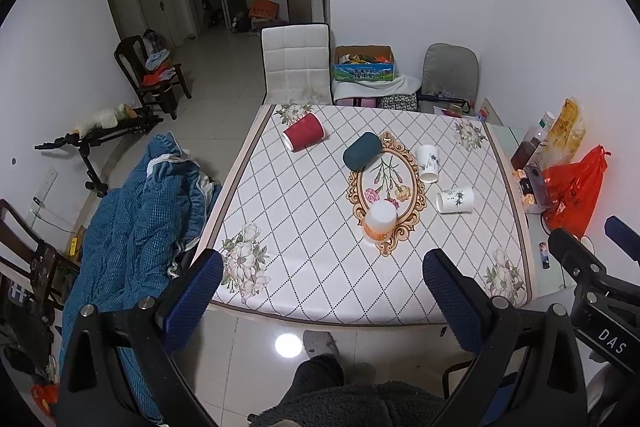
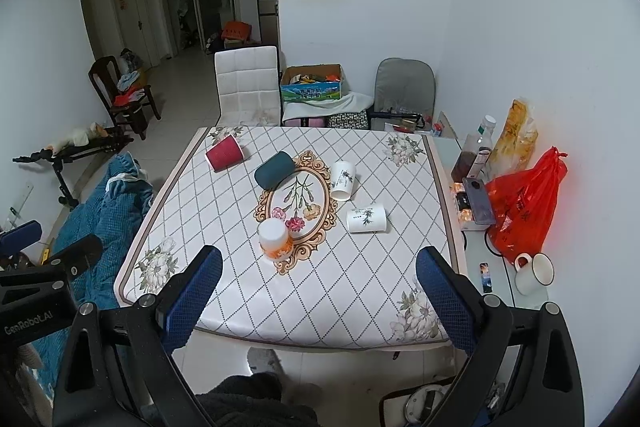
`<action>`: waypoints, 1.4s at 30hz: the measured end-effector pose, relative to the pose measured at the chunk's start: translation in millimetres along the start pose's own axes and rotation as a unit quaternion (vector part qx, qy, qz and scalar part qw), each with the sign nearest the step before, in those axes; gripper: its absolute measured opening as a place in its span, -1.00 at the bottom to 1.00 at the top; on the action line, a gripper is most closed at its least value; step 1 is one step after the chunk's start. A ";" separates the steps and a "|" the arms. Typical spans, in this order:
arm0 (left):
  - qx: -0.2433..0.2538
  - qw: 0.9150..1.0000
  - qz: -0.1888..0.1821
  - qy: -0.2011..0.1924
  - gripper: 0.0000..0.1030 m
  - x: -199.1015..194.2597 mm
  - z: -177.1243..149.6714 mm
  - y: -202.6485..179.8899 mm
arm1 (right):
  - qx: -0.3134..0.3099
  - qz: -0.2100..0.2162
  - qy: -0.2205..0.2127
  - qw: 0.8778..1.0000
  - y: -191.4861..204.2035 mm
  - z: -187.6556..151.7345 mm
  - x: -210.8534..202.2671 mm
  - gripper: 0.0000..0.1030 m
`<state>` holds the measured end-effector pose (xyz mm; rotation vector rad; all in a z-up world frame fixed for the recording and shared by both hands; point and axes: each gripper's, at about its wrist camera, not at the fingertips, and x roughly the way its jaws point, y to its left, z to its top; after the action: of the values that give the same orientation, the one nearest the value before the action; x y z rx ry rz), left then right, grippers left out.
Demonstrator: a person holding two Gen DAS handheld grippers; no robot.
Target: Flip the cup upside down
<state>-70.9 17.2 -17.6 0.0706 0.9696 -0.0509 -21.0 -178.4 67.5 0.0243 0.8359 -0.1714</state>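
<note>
Both grippers (left (image 1: 322, 301), right (image 2: 320, 297)) agape, empty.

**Five cups seen on the patterned table**

The right gripper (image 2: 318, 291) is held with its blue-padded jaws wide apart at the near edge of the quilted, diamond-patterned table (image 2: 360, 299). An orange-banded white cup (image 2: 274, 238) is seen upside down; a red paper cup (image 2: 224, 153), a dark teal cup (image 2: 274, 169) and two white printed cups (one (image 2: 343, 179), another (image 2: 366, 219)) lie sideways.
</note>
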 end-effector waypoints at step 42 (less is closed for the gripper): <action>-0.002 1.000 0.003 0.000 0.99 -2.3 5.3 -1.4 | -0.004 0.010 0.005 1.000 0.5 -0.2 1.3 0.93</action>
<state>-67.9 15.5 -12.8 0.0695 0.9685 -0.0437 -20.2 -178.1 66.4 0.0257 0.8456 -0.1501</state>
